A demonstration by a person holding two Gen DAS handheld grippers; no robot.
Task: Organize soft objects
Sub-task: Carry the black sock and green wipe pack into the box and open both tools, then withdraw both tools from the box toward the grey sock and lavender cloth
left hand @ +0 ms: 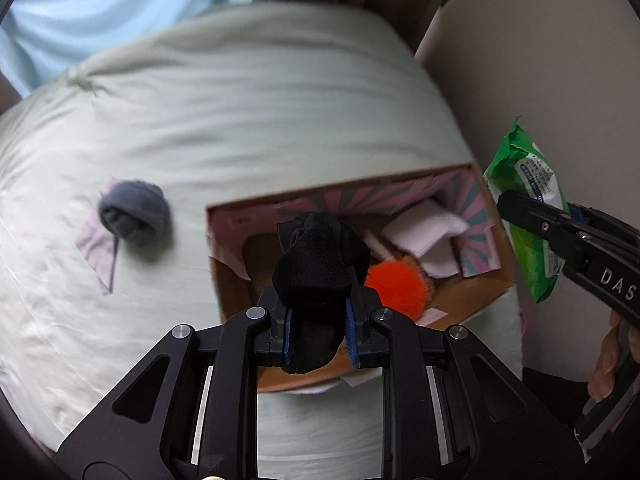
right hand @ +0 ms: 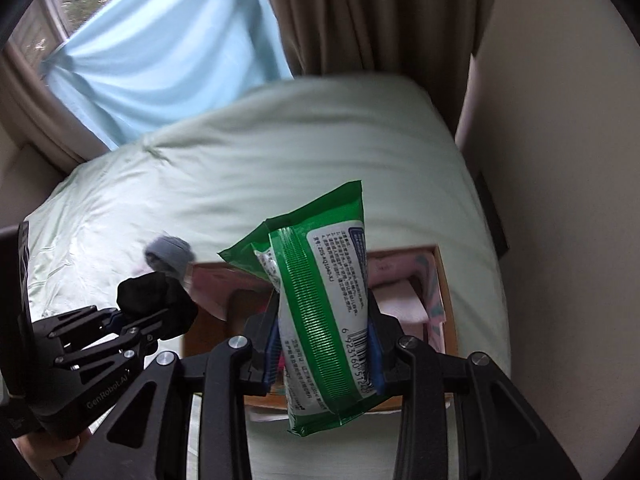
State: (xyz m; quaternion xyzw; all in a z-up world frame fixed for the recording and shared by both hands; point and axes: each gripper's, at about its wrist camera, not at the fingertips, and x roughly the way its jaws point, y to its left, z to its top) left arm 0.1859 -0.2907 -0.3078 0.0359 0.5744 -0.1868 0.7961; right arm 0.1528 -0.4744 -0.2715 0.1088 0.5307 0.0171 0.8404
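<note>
The left gripper [left hand: 320,280] has its jaws pinching a bundled black fabric sock [left hand: 318,268], long axis along the fingers, held above the open brown cardboard box [left hand: 476,300] on the pale green bedspread [left hand: 240,120]. The right gripper [right hand: 324,344] clamps a green plastic wet-wipe packet [right hand: 320,312], long axis upright along the fingers, above the box. Barcode digits "6 923160 572" are legible; the left gripper's housing reads "GenRoboLAI". A rolled grey sock [left hand: 134,216] lies left of the box.

Both wrist views look steeply down from close above the bed [left hand: 240,128], facing its far edge by the curtains [right hand: 360,16]. They share the cardboard box [left hand: 486,290] near the bed's right edge, and each sees the other gripper.
</note>
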